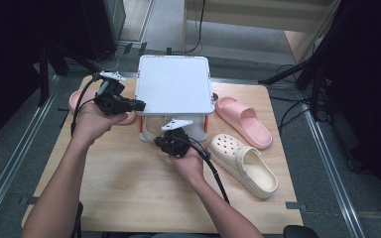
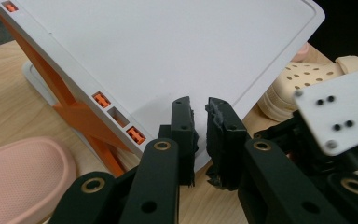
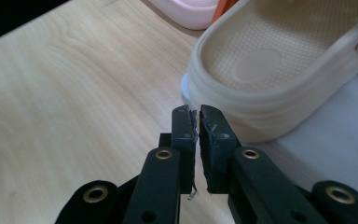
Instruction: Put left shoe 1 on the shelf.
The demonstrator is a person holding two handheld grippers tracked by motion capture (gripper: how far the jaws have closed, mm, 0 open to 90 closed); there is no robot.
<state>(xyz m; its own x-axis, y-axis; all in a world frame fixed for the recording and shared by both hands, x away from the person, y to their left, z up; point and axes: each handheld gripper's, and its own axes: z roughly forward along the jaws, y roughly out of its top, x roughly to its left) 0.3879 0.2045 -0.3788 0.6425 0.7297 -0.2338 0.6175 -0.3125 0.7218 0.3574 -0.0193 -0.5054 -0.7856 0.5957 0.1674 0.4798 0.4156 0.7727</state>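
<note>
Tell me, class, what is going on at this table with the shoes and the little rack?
A person works two hand-held grippers at a small white shoe rack on a wooden table. The right gripper, jaws nearly together and holding nothing, sits right by a cream clog on the rack's lower shelf. The left gripper, also empty, hovers by the rack's top. Another cream clog and a pink slide lie to the right.

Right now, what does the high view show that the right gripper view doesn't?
From above: the left tongs, the white rack's top, a pink slipper and a cream clog beside the rack. From the right gripper view: a close look at another clog's bumpy insole, sitting on the rack's white bottom shelf. Both: the wooden table and the right tongs, empty, with a thin gap between them.
</note>
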